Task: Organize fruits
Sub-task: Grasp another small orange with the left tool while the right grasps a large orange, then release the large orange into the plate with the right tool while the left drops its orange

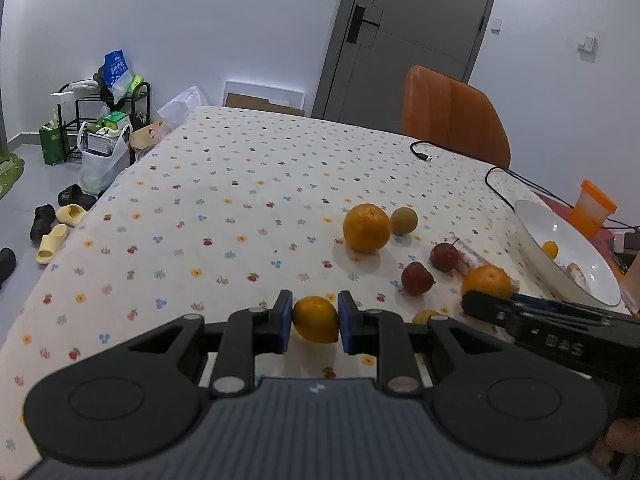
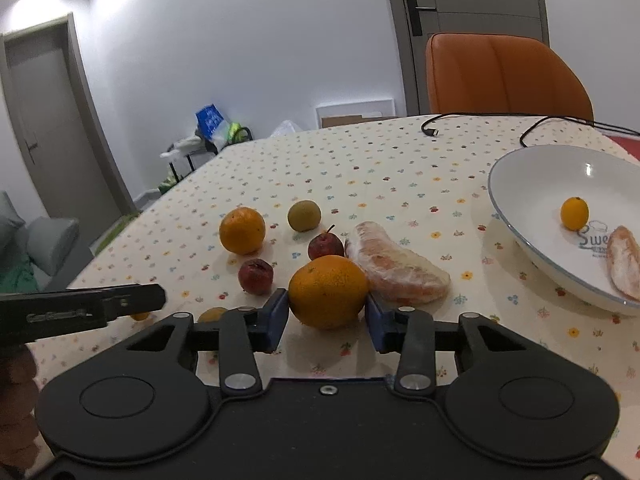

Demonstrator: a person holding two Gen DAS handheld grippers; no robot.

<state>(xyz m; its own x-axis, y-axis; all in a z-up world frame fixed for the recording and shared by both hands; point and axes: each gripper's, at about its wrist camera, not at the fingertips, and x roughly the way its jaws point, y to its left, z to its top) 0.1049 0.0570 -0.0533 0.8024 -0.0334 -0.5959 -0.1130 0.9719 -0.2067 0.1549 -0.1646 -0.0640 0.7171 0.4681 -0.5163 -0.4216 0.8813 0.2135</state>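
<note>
**Two round fruits pinched, both ready to roll**

My left claw (image 1: 315,322) pinches a small smooth yellow-orange citrus fruit (image 1: 315,319) between its blue pads, low over the flowered tablecloth (image 1: 224,208) near the front edge. My right claw (image 2: 326,314) has its blue pads pressed against the sides of a larger round orange (image 2: 328,291), also toward the front edge; whether that orange sits on the cloth or is lifted, I cannot tell.

Both fruits are round and smooth-skinned, so I judge that a grip off their widest line could squirt either one out toward the front edge. The plastic-wrapped pale orange fruit segment (image 2: 394,268) lies touching or just beside my right pad, and I could drag it when I move. The two claws are near each other, so they may collide on the way to the white, blue-rimmed bowl (image 2: 520,236) toward the right edge.

The bowl is cut off at the frame, hiding part of the wrapped piece (image 2: 624,264) beside the small yellow fruit (image 2: 575,213) in it. Another small yellowish fruit (image 2: 213,314) is half hidden behind my right claw's linkage.
</note>
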